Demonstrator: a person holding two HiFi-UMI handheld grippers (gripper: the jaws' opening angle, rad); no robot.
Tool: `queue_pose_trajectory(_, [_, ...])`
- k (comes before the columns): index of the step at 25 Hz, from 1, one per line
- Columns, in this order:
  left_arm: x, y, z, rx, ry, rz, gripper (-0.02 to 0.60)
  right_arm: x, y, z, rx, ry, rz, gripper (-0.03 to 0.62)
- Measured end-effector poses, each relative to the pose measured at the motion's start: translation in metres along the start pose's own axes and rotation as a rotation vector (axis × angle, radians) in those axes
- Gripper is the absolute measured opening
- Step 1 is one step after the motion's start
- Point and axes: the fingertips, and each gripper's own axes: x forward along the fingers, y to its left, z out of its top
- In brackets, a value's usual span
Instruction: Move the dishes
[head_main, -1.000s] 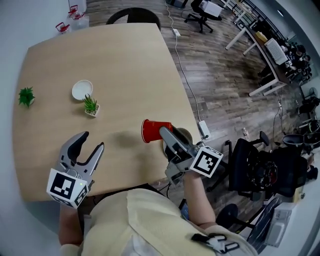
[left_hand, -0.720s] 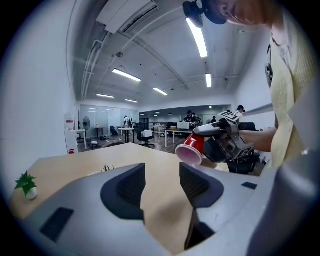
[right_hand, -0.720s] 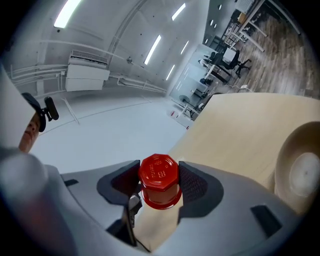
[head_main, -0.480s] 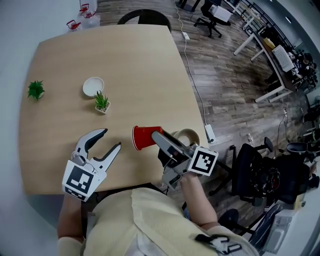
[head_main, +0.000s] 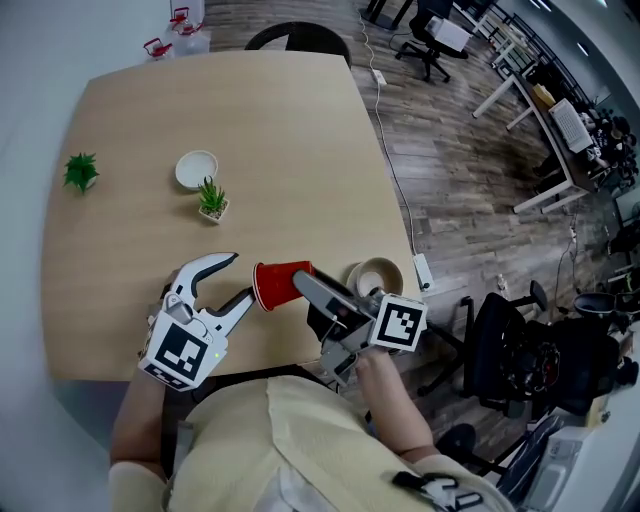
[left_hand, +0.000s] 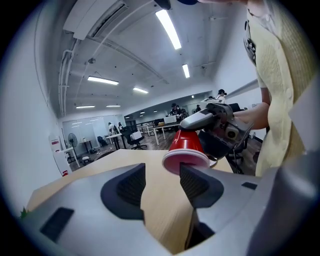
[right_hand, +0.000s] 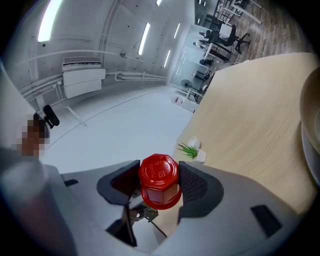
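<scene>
Handover seems close: the red plastic cup (head_main: 273, 286), clamped sideways in the right gripper (head_main: 302, 284), has drifted left, away from the beige bowl (head_main: 376, 276), above the worktop (head_main: 250, 120). The left gripper (head_main: 238, 278) has closed in, jaws wide, rim just beyond their tips.

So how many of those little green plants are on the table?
2. One plant sits near the left edge of the table; a second potted plant stands right beside the white bowl. The person's body hides the near edge, so another could be hidden there.
</scene>
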Motion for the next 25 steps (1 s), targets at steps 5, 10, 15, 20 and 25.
queue_pose_trajectory(5, [0.001,-0.006,0.002,-0.01,-0.022,-0.018,0.215,0.003,0.002,-0.012,0.029,0.032,0.025,0.249])
queue_pose_trajectory(10, [0.002,-0.013,0.008,0.007,-0.048,-0.053,0.205,0.005,0.006,-0.021,0.067,0.055,0.064,0.249])
queue_pose_trajectory(15, [0.001,-0.021,0.002,0.053,-0.029,-0.081,0.147,0.007,0.011,-0.028,0.092,0.072,0.096,0.249])
queue_pose_trajectory(20, [-0.006,-0.023,0.015,0.062,-0.113,-0.1,0.094,0.004,0.013,-0.028,0.171,0.052,0.146,0.249])
queue_pose_trajectory(25, [-0.008,-0.024,0.021,0.068,-0.133,-0.107,0.074,0.002,0.015,-0.028,0.183,0.045,0.164,0.249])
